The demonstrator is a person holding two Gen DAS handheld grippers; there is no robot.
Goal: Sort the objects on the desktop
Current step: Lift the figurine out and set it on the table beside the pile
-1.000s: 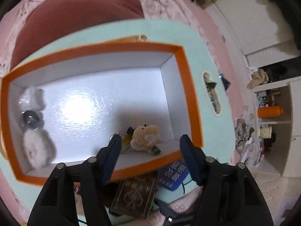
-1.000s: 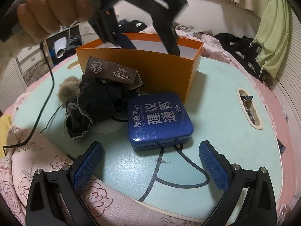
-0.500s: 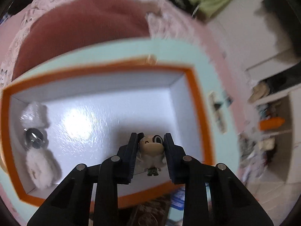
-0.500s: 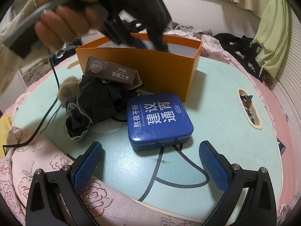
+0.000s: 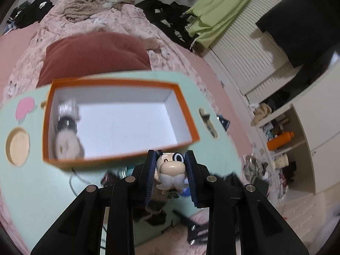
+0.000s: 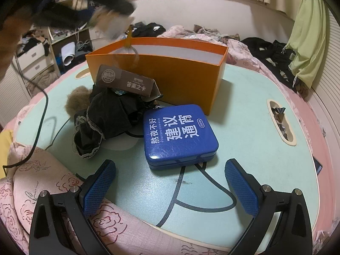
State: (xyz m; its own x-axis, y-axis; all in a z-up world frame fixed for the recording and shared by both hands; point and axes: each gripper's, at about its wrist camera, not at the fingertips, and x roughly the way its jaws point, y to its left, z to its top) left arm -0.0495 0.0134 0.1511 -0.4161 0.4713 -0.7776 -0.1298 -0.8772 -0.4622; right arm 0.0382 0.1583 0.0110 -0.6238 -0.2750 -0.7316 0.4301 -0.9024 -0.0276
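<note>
My left gripper (image 5: 170, 165) is shut on a small cream plush keychain figure (image 5: 171, 173) and holds it in the air above the near side of the orange box (image 5: 119, 159); it shows blurred in the right wrist view (image 6: 110, 24). The box (image 6: 157, 70) has a white inside with fluffy white and dark items (image 5: 65, 131) at its left end. My right gripper (image 6: 170, 189) is open and empty, low over the table, just in front of a blue tin (image 6: 179, 133).
A brown card box (image 6: 125, 82), black lace cloth (image 6: 106, 119) and a brown fur ball (image 6: 77, 102) lie left of the blue tin on the mint table (image 6: 250, 114). A slot with wrappers (image 6: 280, 123) is at the right. A cable (image 6: 36, 131) trails left.
My left gripper closed on the plush figure inside the box, then lifted it up and out towards the near side. The right gripper has not moved.
</note>
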